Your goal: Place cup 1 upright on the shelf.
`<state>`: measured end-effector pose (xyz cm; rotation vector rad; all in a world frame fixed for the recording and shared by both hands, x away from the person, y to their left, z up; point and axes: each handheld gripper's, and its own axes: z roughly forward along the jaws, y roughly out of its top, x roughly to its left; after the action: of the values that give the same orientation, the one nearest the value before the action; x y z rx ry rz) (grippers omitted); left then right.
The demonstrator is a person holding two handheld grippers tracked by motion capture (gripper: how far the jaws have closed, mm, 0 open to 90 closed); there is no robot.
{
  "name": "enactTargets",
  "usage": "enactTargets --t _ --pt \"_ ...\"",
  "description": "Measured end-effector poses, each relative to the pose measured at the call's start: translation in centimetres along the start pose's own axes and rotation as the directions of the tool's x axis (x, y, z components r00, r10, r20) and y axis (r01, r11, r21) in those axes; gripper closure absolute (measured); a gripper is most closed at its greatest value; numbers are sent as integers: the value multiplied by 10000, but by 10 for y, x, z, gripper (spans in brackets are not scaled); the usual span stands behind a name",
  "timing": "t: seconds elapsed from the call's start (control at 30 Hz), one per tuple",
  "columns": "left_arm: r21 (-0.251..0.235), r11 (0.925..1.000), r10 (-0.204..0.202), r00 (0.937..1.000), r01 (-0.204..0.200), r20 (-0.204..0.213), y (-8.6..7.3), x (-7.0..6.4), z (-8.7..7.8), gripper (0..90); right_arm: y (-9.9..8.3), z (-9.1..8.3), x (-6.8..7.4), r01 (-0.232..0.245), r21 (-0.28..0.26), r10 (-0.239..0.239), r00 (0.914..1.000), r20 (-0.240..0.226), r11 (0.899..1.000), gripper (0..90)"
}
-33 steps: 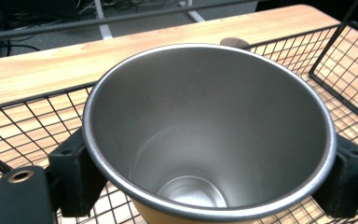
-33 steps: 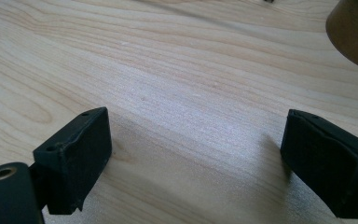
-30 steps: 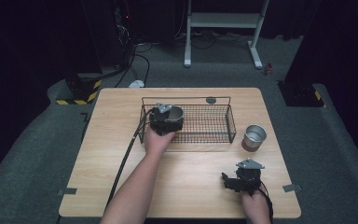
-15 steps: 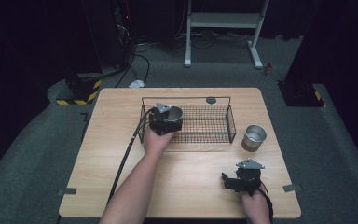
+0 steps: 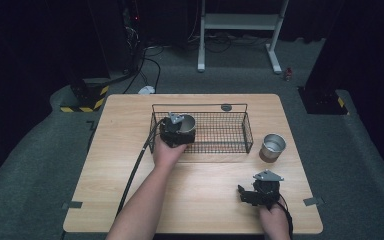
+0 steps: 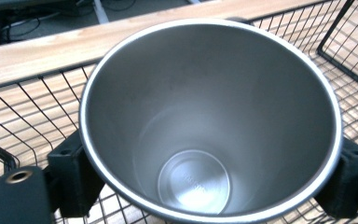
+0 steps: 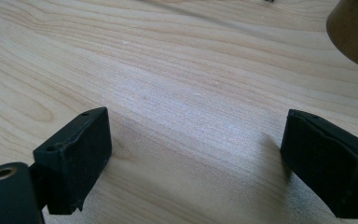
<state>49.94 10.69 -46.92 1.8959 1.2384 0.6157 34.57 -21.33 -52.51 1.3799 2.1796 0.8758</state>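
High view: left gripper (image 5: 179, 131) at the left end of the wire basket (image 5: 230, 134), fingers closed on a steel cup (image 5: 184, 123), cup upright, mouth up, inside the basket's left end; second steel cup (image 5: 272, 146) standing on the wooden surface (image 5: 205, 185) at 3 o'clock of the basket, just beside it, apart from both grippers; right gripper (image 5: 261, 191) low over the surface at 5 o'clock of the basket, well apart from the second cup. Left gripper view: steel cup (image 6: 209, 121) seen from above, clamped at 9 and 3 o'clock by the fingers (image 6: 72, 175), basket mesh (image 6: 28, 102) beneath and around. Right gripper view: fingers (image 7: 74, 158) spread wide, nothing between, bare wood below; brown curved edge at 1 o'clock, too cropped to identify.
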Motion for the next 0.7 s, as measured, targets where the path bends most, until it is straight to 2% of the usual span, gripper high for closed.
enactTargets --t 0.2,0.23,0.37,0.47,0.57,0.7 --pt "273 9996 -68 10000 67 51 -1 1 -1 7 0 0 0 1 -2 -1 10000 -4 10000 87" --pt "254 9997 40 10000 -40 6 -1 1 -2 6 0 0 0 9 3 -9 10000 -2 10000 87" --pt "82 10000 12 10000 -12 -19 2 3 -6 6 0 0 0 -4 1 4 10000 -2 10000 87" --pt "94 9999 -66 9999 67 -122 3 4 -8 6 0 0 0 -5 0 5 10000 -3 10000 87" --pt "131 9999 38 9998 -36 -174 4 5 -11 5 0 0 0 -18 14 18 10000 5 10000 87" --pt "35 10000 47 10000 -46 -78 6 5 -16 5 0 0 0 -18 16 18 10000 6 10000 87"
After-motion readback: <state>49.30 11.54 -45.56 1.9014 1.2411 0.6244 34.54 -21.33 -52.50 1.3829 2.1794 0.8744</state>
